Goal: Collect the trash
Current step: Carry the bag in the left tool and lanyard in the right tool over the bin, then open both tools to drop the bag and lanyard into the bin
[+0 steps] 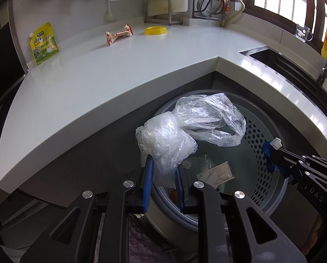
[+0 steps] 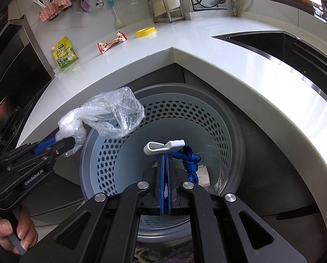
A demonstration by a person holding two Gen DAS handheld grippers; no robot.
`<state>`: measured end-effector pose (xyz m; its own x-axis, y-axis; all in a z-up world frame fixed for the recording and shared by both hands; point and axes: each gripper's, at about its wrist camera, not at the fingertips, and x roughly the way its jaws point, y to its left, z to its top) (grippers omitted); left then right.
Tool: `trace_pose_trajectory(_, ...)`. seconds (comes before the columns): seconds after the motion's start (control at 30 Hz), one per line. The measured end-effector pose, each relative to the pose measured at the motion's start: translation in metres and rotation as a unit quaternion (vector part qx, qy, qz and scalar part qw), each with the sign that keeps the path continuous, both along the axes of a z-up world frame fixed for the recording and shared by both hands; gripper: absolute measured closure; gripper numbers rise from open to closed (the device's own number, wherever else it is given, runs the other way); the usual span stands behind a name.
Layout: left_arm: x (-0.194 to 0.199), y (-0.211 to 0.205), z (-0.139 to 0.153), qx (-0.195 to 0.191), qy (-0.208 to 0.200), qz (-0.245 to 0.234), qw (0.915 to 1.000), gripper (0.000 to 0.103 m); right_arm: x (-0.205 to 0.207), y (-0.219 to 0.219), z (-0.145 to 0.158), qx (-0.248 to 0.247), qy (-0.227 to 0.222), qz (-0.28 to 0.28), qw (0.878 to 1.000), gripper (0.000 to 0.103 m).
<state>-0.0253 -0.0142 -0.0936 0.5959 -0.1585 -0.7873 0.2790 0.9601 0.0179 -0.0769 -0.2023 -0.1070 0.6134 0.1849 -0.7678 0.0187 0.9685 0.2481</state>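
Note:
My left gripper (image 1: 163, 166) is shut on a crumpled clear plastic bag (image 1: 185, 127), which hangs over the left rim of a grey perforated bin (image 1: 262, 153). The right wrist view shows that left gripper (image 2: 64, 142) and the bag (image 2: 110, 114) at the bin's (image 2: 185, 118) left edge. Over the bin's middle, my right gripper (image 2: 164, 155) is shut on a white clip (image 2: 163, 146) with a knotted blue strap (image 2: 190, 162) hanging beside it. Seen from the left, the right gripper (image 1: 270, 151) reaches in over the bin's right side. Paper scraps (image 1: 216, 173) lie on the bin's bottom.
On the white corner counter (image 1: 97, 76) lie a yellow-green pouch (image 1: 44, 43), a red-and-white wrapper (image 1: 119, 35) and a yellow ring lid (image 1: 155, 30). A sink (image 2: 283, 48) is set into the counter at the right. A person's hand (image 2: 10, 230) holds the left gripper's handle.

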Motion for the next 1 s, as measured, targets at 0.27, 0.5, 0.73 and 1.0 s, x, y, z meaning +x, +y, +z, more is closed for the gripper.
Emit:
trace_pose_trajectory(0.27,-0.001,-0.011,-0.016,-0.004,0.027,-0.016,0.9995,0.084,-0.004,0.0,-0.008,0.007,0.013,0.002,1.0,0.1)
trace_pose_trajectory(0.5,0.0,-0.011,-0.019,-0.009,0.035,-0.014,0.9992,0.082,-0.001,-0.002,-0.012,0.013,0.019,0.001,1.0,0.1)
trace_pose_trajectory(0.73,0.001,-0.009,-0.017,-0.013,0.034,-0.009,0.9993,0.065,-0.002,-0.004,-0.012,0.012,0.017,-0.002,1.0,0.082)
trace_pose_trajectory(1.0,0.0,-0.006,-0.014,-0.015,0.028,0.0,0.9995,0.047,-0.006,-0.008,-0.006,0.008,0.003,-0.015,1.0,0.06)
